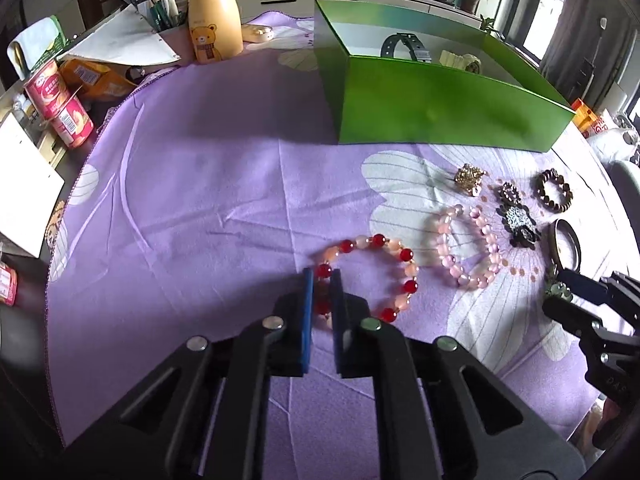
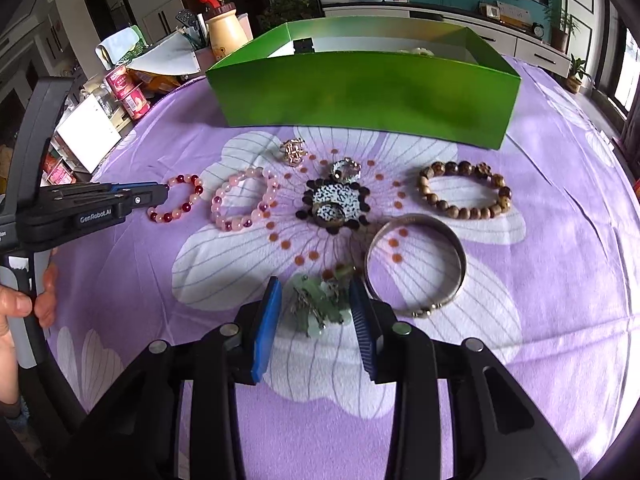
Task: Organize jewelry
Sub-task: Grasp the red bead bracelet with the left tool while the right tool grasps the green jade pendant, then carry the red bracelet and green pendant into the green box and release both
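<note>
Item 1: red-and-peach bead bracelet (image 1: 370, 278), flat on purple floral cloth (image 1: 200, 200) over worktop, near edge clamped betw. blue pads of left hand-held gripper (image 1: 322, 280). Item 2: pale green trinket cluster (image 2: 320, 300), on cloth betw. pads of right hand-held gripper (image 2: 316, 300), jaws apart, pads just beside it, contact unclear; metal bangle (image 2: 416, 264) immed. right of that gripper. Beyond both grippers: pink bead bracelet (image 2: 244, 200), black-white beaded piece (image 2: 334, 204), brown wood-bead bracelet (image 2: 464, 190), gold ring (image 2: 294, 152), then open green box (image 2: 360, 96) at far side.
</note>
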### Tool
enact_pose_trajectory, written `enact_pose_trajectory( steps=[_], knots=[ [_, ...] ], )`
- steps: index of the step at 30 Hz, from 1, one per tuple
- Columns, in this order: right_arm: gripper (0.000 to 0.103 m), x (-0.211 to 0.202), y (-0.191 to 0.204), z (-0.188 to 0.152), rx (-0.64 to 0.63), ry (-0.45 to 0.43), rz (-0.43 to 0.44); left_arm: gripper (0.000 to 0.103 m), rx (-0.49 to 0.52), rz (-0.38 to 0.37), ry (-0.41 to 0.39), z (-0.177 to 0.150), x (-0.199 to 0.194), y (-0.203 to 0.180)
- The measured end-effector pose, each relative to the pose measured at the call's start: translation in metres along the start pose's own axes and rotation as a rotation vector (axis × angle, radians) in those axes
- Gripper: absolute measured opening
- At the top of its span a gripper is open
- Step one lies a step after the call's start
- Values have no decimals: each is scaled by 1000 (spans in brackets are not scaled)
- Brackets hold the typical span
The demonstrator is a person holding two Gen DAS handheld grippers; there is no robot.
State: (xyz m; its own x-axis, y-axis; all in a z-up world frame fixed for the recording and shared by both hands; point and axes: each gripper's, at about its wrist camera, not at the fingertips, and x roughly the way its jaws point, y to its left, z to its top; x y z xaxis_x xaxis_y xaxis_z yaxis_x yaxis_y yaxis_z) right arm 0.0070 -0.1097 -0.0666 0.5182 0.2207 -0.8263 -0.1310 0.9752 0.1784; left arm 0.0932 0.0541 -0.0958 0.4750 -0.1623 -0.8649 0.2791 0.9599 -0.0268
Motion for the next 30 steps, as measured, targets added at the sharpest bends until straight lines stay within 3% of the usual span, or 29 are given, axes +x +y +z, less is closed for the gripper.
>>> enact_pose_trajectory(
  steps=[1,4,6,16,30],
  knots=[
    [24,1,1,1,-8,-1,-6,8,1,-3,0,-1,0,0],
    [22,1,0,1,-11,-11,0,8,-19,-36,6,-3,-2,1],
    [15,-1,1,0,-17,-24,2,7,-33,-53,8,-4,-3,2],
    [15,-28,-2,4,6,-85,35,7,-42,-101,-31,-3,-30,-3],
    [15,-75,-19,23,29,-200,27,7,10,-129,-133,34,-76,-27]
  ],
)
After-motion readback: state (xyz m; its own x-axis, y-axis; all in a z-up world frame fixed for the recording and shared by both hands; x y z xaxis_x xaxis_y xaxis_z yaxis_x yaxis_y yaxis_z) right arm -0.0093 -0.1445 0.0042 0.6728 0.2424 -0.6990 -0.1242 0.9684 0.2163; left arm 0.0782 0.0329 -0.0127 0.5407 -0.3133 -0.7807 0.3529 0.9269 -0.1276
